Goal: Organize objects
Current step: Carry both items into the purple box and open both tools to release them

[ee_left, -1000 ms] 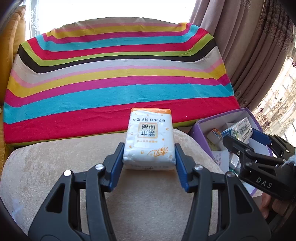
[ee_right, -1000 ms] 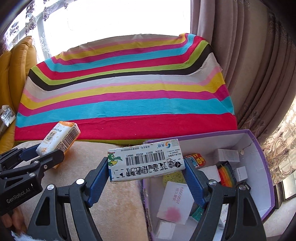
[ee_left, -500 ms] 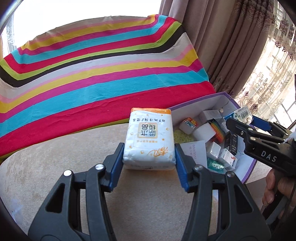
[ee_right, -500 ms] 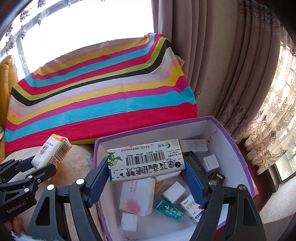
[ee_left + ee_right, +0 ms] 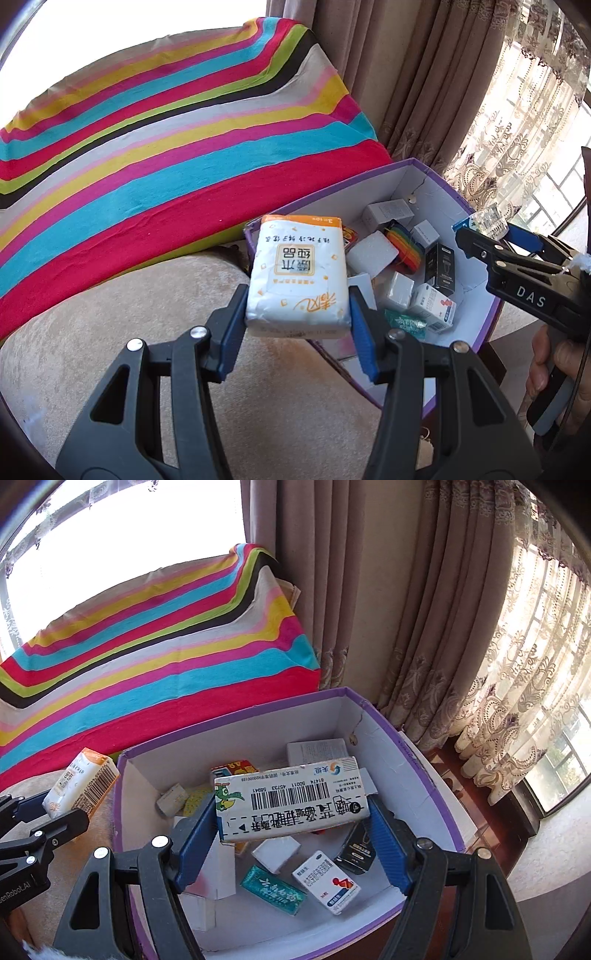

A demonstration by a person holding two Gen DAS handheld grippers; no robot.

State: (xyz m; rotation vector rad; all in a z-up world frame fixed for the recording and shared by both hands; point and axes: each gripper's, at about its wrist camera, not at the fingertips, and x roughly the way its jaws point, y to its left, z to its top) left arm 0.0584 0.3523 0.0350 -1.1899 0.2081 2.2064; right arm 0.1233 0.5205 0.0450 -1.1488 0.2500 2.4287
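My left gripper [image 5: 298, 325] is shut on a white and orange tissue pack [image 5: 298, 273], held at the near left rim of the purple box [image 5: 491, 325]. In the right wrist view the same tissue pack [image 5: 79, 782] shows at the left, just outside the purple box [image 5: 424, 771]. My right gripper [image 5: 291, 830] is shut on a long white medicine carton [image 5: 290, 799] with a barcode and a green cartoon figure, hanging over the middle of the open box. The right gripper [image 5: 480, 236] also shows at the right of the left wrist view, over the box's far side.
The box holds several small cartons, among them a green pack [image 5: 273, 889], a white and blue carton [image 5: 327, 881], a black carton [image 5: 356, 851] and a rainbow item [image 5: 404, 242]. A striped cloth [image 5: 166, 147] covers the sofa back. A beige cushion [image 5: 110, 332] lies below. Curtains [image 5: 424, 609] hang at right.
Both grippers have carried their loads to the right: the carton from the box's left rim to over its middle, the tissue pack from over the cushion to the box's left rim.
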